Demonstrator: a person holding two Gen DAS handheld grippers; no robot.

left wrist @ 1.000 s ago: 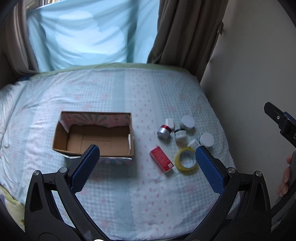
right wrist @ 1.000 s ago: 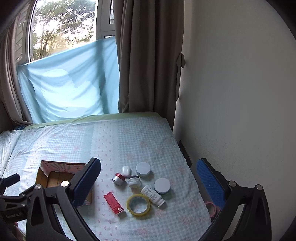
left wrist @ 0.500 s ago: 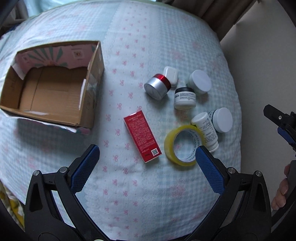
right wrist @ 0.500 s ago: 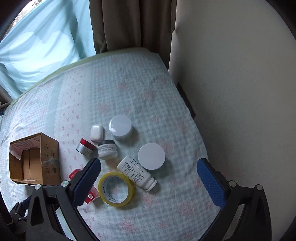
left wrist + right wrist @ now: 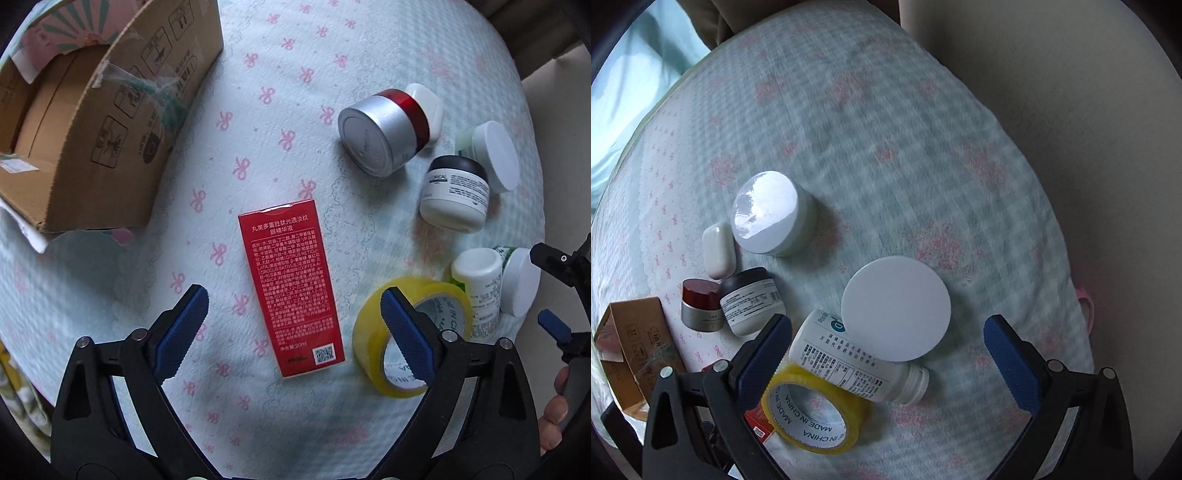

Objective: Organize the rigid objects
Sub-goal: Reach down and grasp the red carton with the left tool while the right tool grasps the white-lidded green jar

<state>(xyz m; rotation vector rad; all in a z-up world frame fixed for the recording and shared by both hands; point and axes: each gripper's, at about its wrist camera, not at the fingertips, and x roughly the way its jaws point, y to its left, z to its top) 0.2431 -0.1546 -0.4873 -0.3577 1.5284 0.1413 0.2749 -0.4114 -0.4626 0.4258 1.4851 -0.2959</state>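
A red carton (image 5: 291,284) lies flat on the bedspread between the fingers of my left gripper (image 5: 291,297). Its jaws are closing and the pads stand apart from the carton's sides. Beside it lies a yellow tape roll (image 5: 410,332), partly behind the right finger. My right gripper (image 5: 886,325) is open above a white-lidded jar (image 5: 895,308) and a lying white bottle (image 5: 849,362), touching neither. A silver jar with a red band (image 5: 384,129), a black-lidded white jar (image 5: 456,195) and another white-lidded jar (image 5: 772,218) sit close by. An open cardboard box (image 5: 110,110) stands at the left.
A small white case (image 5: 718,249) rests by the jars. The bed's edge and a beige wall (image 5: 1071,110) run along the right. A pink item (image 5: 1086,306) pokes out at that edge. A hand (image 5: 554,406) shows at the left wrist view's right rim.
Both grippers have dropped toward the bed and tipped to look straight down, so the objects loom much larger. The left jaws have narrowed around the red carton.
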